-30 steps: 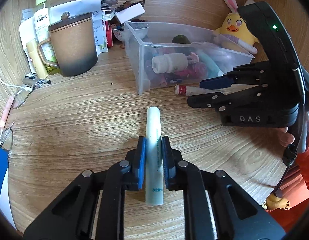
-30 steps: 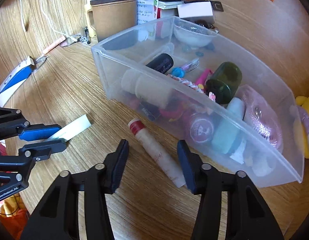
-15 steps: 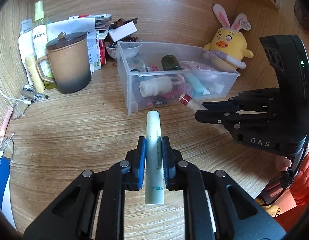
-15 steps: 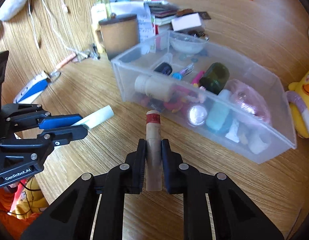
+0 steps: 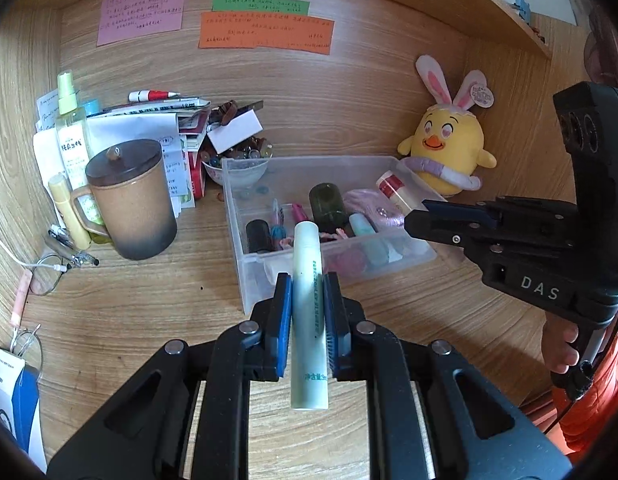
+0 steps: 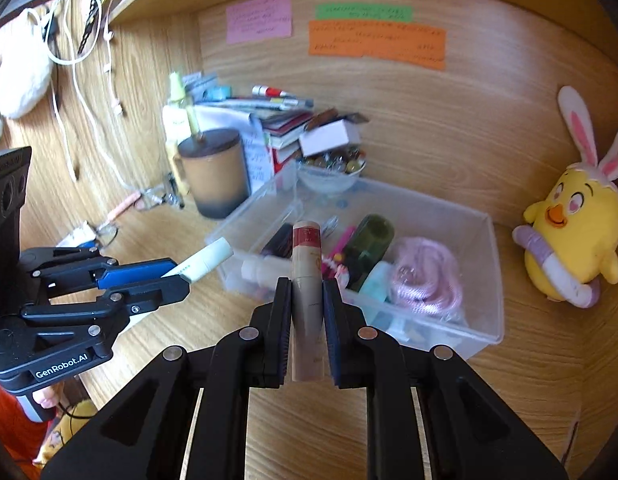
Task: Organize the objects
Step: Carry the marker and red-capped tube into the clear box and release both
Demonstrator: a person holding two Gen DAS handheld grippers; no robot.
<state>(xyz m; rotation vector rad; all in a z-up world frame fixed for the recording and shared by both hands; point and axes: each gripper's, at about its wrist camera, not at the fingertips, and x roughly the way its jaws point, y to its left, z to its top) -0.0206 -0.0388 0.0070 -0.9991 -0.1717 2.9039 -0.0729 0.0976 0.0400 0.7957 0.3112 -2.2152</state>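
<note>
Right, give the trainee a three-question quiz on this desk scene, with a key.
1. True or false: the left gripper is shut on a pale green tube.
2. What colour band tops the beige tube in the right gripper?
3. Beside the clear plastic bin sits: A) a brown lidded mug B) a kettle C) a laptop.

Key: 1 true; 2 red; 3 A.

"DAS" on the right gripper (image 5: 423, 216) body, "GenRobot.AI" on the left gripper (image 6: 181, 286) body
</note>
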